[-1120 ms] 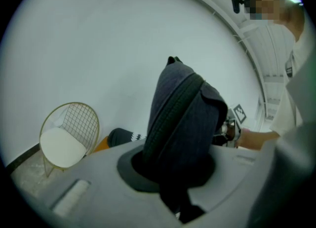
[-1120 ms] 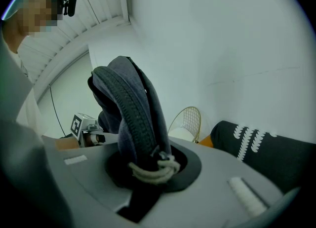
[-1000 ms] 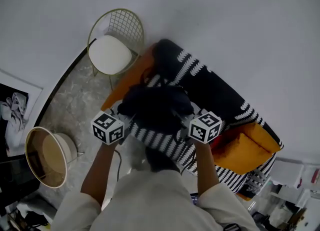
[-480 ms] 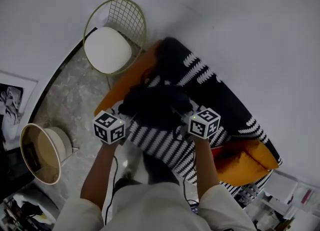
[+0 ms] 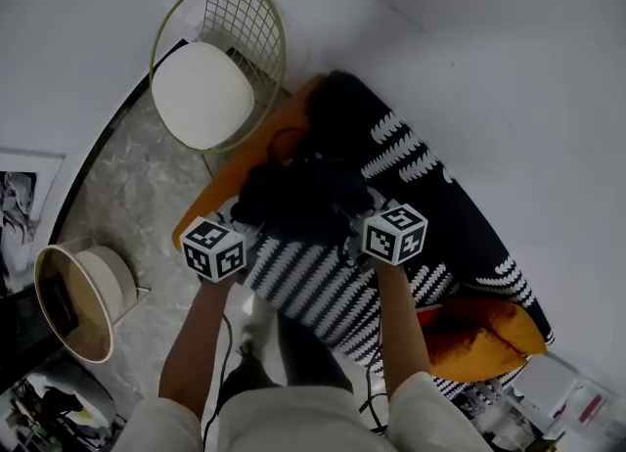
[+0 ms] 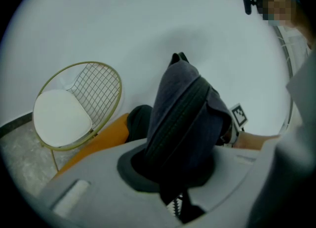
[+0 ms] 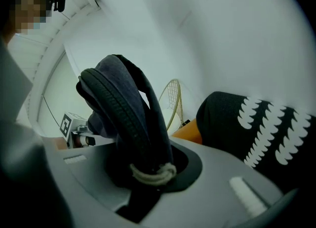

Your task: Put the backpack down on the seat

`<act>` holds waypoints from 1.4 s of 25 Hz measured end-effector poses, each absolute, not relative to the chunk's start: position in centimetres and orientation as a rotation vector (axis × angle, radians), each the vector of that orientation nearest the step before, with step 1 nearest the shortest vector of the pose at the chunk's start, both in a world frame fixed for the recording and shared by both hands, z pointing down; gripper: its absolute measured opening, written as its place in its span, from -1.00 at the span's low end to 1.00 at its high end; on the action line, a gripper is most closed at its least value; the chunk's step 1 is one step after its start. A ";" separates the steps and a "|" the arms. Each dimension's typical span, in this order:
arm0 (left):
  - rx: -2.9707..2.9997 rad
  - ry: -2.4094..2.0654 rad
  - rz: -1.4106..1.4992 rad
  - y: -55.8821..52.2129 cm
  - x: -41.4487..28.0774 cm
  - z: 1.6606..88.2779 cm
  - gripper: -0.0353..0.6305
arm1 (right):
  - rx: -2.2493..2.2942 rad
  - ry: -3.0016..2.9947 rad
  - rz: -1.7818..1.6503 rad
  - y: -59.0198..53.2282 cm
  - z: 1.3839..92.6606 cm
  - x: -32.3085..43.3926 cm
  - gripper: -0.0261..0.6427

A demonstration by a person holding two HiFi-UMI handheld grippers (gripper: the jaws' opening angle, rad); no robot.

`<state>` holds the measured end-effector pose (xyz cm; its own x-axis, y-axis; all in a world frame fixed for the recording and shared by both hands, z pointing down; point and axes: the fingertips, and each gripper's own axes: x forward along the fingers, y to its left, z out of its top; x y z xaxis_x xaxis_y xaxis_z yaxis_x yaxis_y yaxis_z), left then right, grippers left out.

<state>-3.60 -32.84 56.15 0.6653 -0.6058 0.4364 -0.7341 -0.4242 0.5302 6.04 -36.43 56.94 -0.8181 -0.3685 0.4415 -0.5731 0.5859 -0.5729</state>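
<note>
A dark navy backpack [image 5: 303, 201] hangs between my two grippers, over a seat with an orange base [image 5: 245, 161] under a black-and-white patterned blanket [image 5: 323, 289]. My left gripper [image 5: 256, 237] is shut on the bag's left side; in the left gripper view the zipped fabric [image 6: 182, 118] runs down into that gripper [image 6: 175, 185]. My right gripper [image 5: 350, 235] grips the right side. In the right gripper view the zipped edge [image 7: 123, 108] and a pale cord sit between that gripper's [image 7: 145, 172] jaws, which are opening slightly. The bag's underside is hidden.
A gold wire chair with a white cushion [image 5: 203, 93] stands left of the seat. A round gold-rimmed side table [image 5: 68, 298] sits on the marble floor at lower left. An orange cushion [image 5: 479, 333] lies on the seat's right end. A white wall is behind.
Both grippers and the backpack have shifted slightly further over the patterned blanket. The grip on both sides looks the same.
</note>
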 end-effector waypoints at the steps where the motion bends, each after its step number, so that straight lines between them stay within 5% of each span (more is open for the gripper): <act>1: 2.154 -1.036 0.231 -33.6 -3.5 57.0 -0.74 | 0.776 -2.536 1.070 -37.3 57.9 6.1 -0.77; 14: 2.053 -1.094 0.263 -38.7 -0.5 68.5 -0.74 | 0.763 -2.479 1.082 -44.1 70.3 8.1 -0.75; 35: 1.959 -1.207 0.278 -44.4 -2.8 73.4 -0.71 | 0.937 -2.326 1.201 -50.2 77.1 5.9 -0.59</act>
<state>-2.85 -44.37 73.43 0.5202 -0.6511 0.5526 -0.8274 -0.2238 0.5151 5.93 -50.19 77.08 -0.7154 -0.3930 0.5778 -0.6986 0.4191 -0.5799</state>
